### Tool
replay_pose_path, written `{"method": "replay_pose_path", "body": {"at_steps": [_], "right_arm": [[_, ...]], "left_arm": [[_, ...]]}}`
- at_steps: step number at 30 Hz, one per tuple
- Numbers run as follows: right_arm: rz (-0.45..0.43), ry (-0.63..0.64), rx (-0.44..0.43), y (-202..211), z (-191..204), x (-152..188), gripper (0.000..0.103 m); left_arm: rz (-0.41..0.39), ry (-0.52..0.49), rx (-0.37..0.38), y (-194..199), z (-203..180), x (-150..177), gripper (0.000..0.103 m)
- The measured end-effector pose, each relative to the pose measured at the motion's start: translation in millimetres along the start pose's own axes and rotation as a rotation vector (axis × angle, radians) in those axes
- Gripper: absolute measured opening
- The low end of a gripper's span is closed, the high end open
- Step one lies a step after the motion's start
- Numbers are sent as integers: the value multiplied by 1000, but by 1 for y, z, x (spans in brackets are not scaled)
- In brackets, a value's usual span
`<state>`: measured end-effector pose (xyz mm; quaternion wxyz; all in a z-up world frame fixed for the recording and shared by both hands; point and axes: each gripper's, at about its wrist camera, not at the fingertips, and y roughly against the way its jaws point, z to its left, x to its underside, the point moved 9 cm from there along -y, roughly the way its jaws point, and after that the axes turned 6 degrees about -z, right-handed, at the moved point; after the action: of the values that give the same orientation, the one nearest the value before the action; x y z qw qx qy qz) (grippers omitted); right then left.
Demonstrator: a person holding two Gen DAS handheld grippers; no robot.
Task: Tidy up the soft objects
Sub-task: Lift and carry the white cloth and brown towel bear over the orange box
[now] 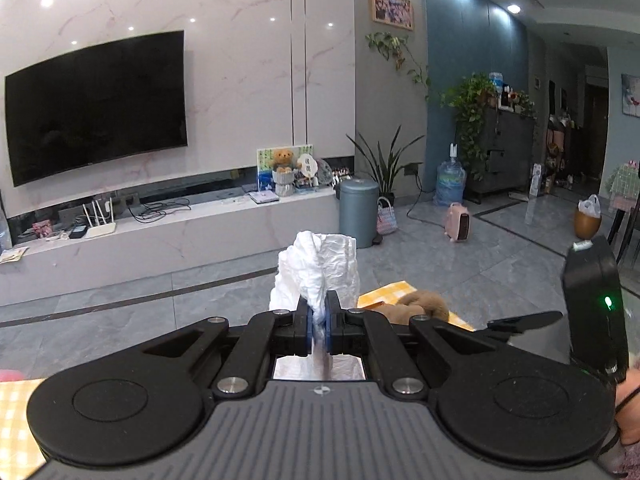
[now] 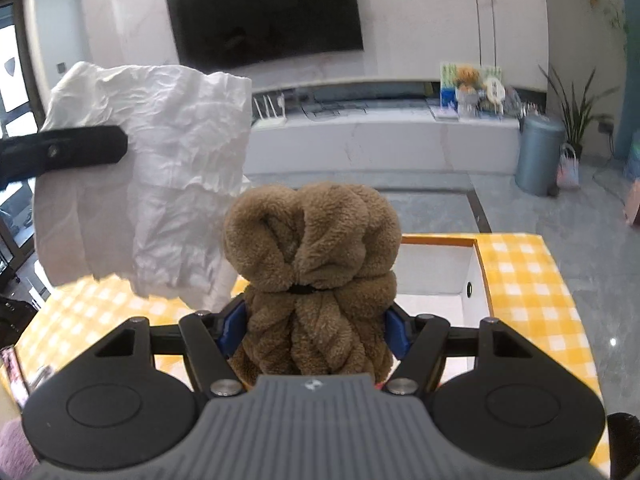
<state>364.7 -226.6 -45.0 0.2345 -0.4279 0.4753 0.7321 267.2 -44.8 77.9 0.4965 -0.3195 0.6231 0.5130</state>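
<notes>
My left gripper [image 1: 318, 314] is shut on a crumpled white diaper-like pad [image 1: 320, 264], which stands up from the jaws. In the right wrist view the same white pad [image 2: 152, 168] hangs at the upper left, with a black finger [image 2: 80, 152] of the left gripper across it. My right gripper [image 2: 316, 322] is shut on a brown fluffy towel bundle [image 2: 312, 232] tied in the middle with a black band. The blue pads press on its lower half. Both items are held above a table with a yellow checked cloth [image 2: 520, 280]. The brown bundle [image 1: 420, 306] also shows in the left wrist view.
An open white box [image 2: 436, 272] sits on the table just behind the brown bundle. Beyond the table are grey tiled floor, a low white TV bench [image 1: 200, 232] under a wall TV, a grey bin [image 1: 358, 212], a pink heater [image 1: 458, 222] and potted plants.
</notes>
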Motion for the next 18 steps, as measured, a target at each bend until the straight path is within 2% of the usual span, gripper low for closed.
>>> {"method": "replay_pose_path", "body": {"at_steps": [4, 9, 12, 18], "right_arm": [[59, 0, 19, -47, -13, 2, 67], [198, 0, 10, -104, -23, 29, 67], [299, 40, 7, -138, -27, 48, 67], [465, 52, 3, -168, -31, 82, 69]], "left_arm": [[85, 24, 16, -46, 7, 22, 6], [288, 96, 30, -95, 26, 78, 6], [402, 106, 31, -113, 37, 108, 6], [531, 114, 35, -127, 50, 140, 10]]}}
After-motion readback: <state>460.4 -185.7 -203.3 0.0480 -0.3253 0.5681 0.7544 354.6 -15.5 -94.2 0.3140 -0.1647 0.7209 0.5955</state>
